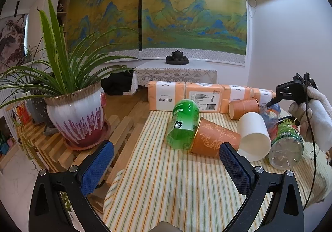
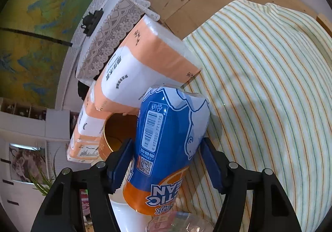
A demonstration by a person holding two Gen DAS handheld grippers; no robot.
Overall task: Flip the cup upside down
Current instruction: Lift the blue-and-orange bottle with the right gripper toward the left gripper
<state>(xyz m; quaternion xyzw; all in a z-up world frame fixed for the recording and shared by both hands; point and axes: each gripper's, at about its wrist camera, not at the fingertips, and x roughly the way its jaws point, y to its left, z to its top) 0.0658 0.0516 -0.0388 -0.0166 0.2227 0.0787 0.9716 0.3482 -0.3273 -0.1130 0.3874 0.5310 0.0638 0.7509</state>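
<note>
You're holding the L gripper (image 1: 166, 167) wide open w/ nothing, R gripper (image 2: 166, 161) around the bottle (image 2: 166, 149); the cup (image 1: 215, 138) looks light & squashy, so grab its side softly.

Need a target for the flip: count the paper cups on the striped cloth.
3. Patterned orange paper cup lying beside the green bottle; plain white paper cup lying beside it; second orange cup lying by the tissue packs. Others may be hidden.
</note>
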